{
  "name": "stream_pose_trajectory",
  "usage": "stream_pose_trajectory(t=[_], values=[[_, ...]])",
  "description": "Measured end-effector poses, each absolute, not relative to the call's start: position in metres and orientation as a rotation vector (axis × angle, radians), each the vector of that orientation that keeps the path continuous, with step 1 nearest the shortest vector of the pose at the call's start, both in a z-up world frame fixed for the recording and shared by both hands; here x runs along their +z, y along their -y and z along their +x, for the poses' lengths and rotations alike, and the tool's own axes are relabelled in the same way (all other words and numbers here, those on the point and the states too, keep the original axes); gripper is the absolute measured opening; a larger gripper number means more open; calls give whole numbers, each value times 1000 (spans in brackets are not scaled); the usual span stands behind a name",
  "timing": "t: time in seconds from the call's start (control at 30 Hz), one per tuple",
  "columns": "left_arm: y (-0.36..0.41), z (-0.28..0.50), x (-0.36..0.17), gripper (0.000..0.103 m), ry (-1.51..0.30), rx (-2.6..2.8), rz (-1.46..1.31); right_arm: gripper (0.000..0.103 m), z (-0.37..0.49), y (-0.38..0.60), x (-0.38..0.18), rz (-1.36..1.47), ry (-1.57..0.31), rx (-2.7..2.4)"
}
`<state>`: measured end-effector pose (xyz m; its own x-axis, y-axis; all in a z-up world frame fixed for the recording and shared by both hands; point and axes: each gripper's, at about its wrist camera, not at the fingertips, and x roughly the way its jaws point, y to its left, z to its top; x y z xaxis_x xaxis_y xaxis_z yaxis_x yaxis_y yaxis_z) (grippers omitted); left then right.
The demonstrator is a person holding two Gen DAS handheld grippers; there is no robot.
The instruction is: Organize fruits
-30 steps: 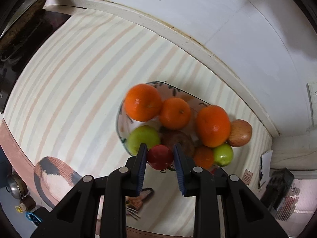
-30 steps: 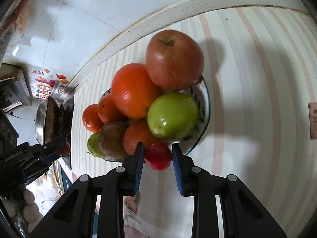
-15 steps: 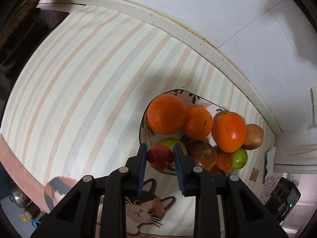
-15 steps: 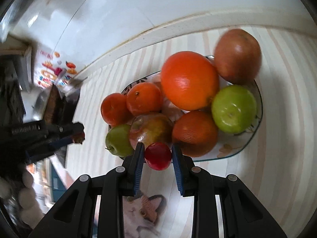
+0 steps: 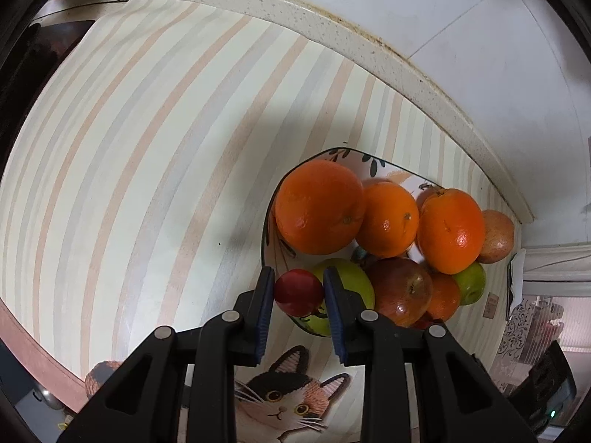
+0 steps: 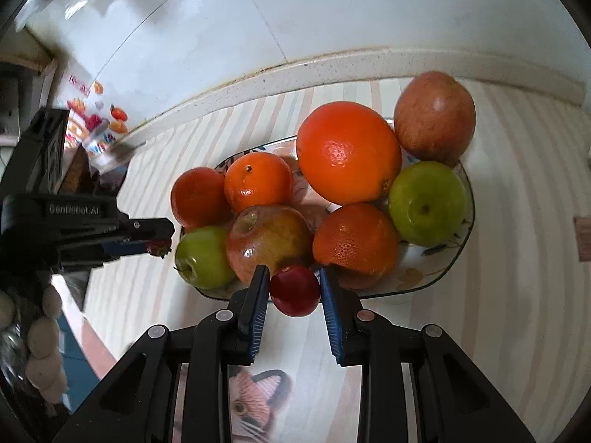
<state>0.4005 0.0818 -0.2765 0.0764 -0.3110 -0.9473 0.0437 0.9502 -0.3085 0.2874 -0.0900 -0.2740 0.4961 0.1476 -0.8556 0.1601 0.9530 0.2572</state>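
White tiled wall (image 6: 332,11) behind, and a desk (image 5: 147,147) laid with a striped mat, a cat drawn on its near edge. On it sits one patterned plate (image 6: 436,277), piled high. Count from the right wrist view: four oranges, the biggest (image 6: 347,151) on top in the middle, three smaller ones around it; three apples of a reddish sort, one large (image 6: 434,116) at the far right rim, one (image 6: 267,241) at the near side, and a third mostly buried under the heap; two green apples, one (image 6: 426,203) at the right, one (image 6: 203,256) at the left rim.

Now the two small red fruits. The right tool (image 6: 294,289) pinches one red fruit (image 6: 294,289) between its blue pads, hanging just off the plate's near rim, in front of the near red apple. The left tool (image 5: 299,291) pinches its own red fruit (image 5: 298,292) the same way, over the plate's near-left edge, right beside a green apple (image 5: 351,284). From the right wrist view that left tool comes in from the left, its fruit close to the left green apple; whether they touch, I cannot tell.
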Motion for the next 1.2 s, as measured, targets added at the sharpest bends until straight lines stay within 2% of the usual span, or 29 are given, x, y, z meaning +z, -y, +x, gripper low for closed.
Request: stream_pose_trajectory(t=[0.13,0.27,0.4,0.53,0.63,0.7,0.73,0.77,0.83,0.9,1.03,1.2], values=[[-79,399,-280,25,-1479,-261,-185,31,282,75,-275,190,-1018,-23],[-79,399,-281,32,-1478,-230,-167,31,272,58,-280,43,-948,-38],[-82,398,-282,33,-1481,-225,-172,31,261,42,-287,-103,-870,-54],[-83,394,-281,43,-1467,-219,-151,31,251,33,-296,-225,-810,-61],[-87,391,-279,57,-1462,-216,-152,33,248,31,-297,-266,-789,-65],[-90,387,-277,63,-1459,-220,-157,60,247,27,-296,-278,-779,-51],[-90,386,-276,65,-1458,-217,-156,84,246,27,-292,-283,-764,-51],[-92,385,-274,68,-1458,-219,-156,89,243,26,-284,-275,-737,-44],[-94,379,-267,71,-1451,-221,-156,89,240,28,-265,-257,-713,-35],[-96,371,-256,81,-1425,-220,-142,90,234,37,-244,-194,-716,-15],[-99,346,-227,92,-1343,-194,-68,99,231,64,-211,-51,-820,-23],[-96,304,-197,93,-1277,-176,-7,99,227,94,-186,23,-963,-64]])
